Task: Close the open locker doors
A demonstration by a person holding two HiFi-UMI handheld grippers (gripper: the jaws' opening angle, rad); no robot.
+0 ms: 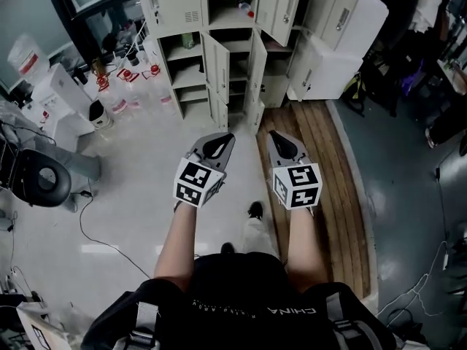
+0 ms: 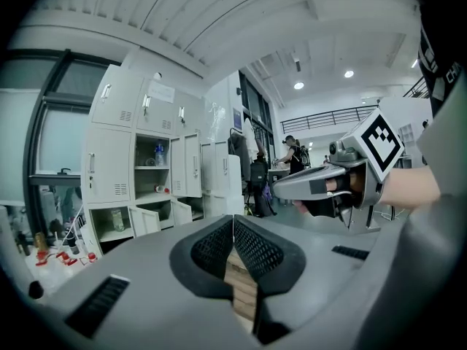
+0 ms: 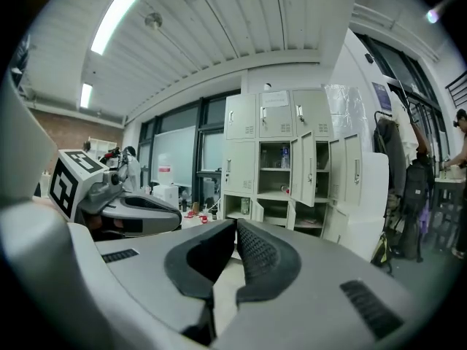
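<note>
Facing the lockers (image 1: 179, 2), short of their open doors (image 1: 217, 68), left gripper (image 1: 228, 137) and right gripper (image 1: 271, 134) hover, fingers (image 2: 255, 250) clenched, empty.

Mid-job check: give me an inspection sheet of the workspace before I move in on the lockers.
Surface: pale floor, wooden plank strip at right.
Job's things: lockers ahead; several open locker doors in the middle columns.
Clutter: red-capped bottles on the floor left of the lockers; black chair far left.
Grippers: left gripper and right gripper shut, empty, short of the lockers.
Cables: thin cable across the floor at left.
Surroundings: white cabinet right of the lockers.
</note>
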